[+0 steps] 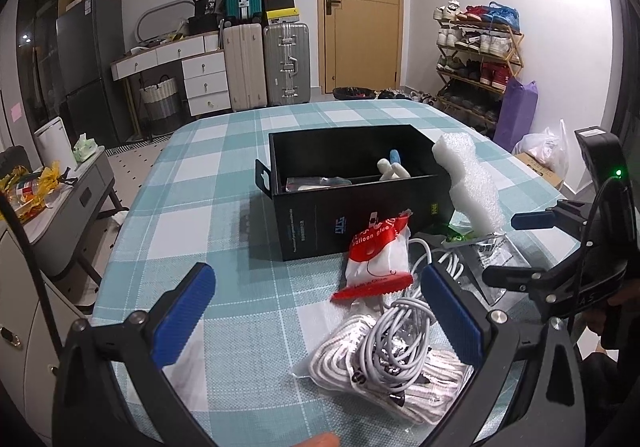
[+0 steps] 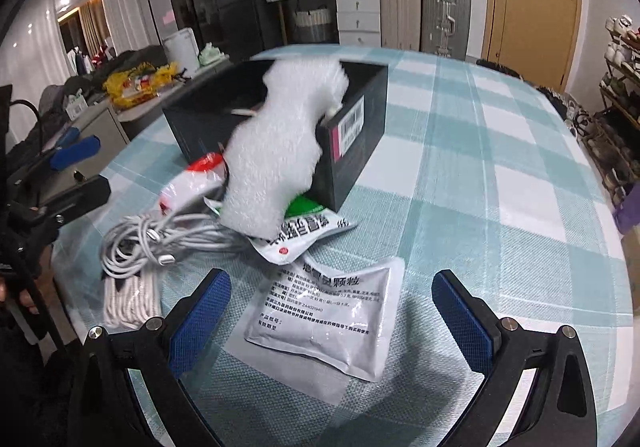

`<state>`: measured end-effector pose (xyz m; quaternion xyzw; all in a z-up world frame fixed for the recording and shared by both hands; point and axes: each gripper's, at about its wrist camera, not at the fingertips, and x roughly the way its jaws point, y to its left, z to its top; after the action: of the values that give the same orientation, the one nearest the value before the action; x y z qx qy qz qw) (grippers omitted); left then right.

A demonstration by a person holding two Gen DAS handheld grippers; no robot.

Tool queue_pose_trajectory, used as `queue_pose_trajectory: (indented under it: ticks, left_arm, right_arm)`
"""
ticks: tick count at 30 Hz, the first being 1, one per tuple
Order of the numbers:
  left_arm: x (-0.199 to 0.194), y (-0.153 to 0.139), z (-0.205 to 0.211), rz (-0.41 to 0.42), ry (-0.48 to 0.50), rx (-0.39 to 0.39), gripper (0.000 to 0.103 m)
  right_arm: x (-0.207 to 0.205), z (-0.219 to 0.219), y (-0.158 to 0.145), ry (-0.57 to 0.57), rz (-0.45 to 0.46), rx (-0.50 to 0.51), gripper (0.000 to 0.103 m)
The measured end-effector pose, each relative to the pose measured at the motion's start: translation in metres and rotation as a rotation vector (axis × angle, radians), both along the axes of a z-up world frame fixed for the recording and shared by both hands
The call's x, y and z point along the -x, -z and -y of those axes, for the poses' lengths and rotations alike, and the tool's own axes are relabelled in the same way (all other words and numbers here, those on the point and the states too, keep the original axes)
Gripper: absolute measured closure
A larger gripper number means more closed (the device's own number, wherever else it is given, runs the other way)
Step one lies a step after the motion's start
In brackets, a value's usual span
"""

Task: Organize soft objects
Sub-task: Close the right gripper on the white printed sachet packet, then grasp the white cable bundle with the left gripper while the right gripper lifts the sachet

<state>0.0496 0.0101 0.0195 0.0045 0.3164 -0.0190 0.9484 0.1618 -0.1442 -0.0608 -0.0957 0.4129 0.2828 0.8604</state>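
covering table (image 1: 224, 175): teal checked cloth (image 2: 500, 175)

Before me on the table (image 1: 224, 151), a box (image 1: 352, 215) holding small items, foam piece (image 1: 472, 183) leaning on its right end, glue packet (image 1: 378, 259) in front, cable (image 1: 400, 327) on rope bundle (image 1: 344, 359) nearest, sachet (image 2: 324, 315) right.

I am working in a lived-in home: suitcases (image 1: 266, 65) stacked by a wooden door (image 1: 362, 7), loaded shoe rack (image 1: 478, 59), refrigerator (image 1: 94, 67), checked tablecloth (image 1: 200, 187).
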Motion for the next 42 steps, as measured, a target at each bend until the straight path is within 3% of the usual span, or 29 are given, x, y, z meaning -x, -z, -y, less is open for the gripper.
queue_pose_trajectory:
  ticks: [13,23,27,32,42]
  left_arm:
    - [-0.002,0.003,0.003,-0.021,0.013,-0.004,0.0]
    - [0.0,0.002,0.007,-0.025,0.028,-0.01,0.0]
    - [0.0,0.002,0.008,-0.028,0.033,-0.013,0.0]
    - [0.001,0.002,0.011,-0.032,0.045,-0.018,0.0]
    - [-0.001,0.007,0.019,-0.065,0.093,-0.008,0.0]
  right_arm:
    - [-0.004,-0.012,0.01,0.016,-0.005,0.041,0.003]
    - [0.001,-0.014,0.013,-0.003,0.004,0.078,0.03]
    - [0.001,-0.012,0.011,-0.017,0.008,0.073,0.047]
    - [0.003,-0.01,0.009,-0.038,0.012,0.062,0.054]
    - [0.006,0.007,0.001,-0.066,0.03,0.06,0.054]
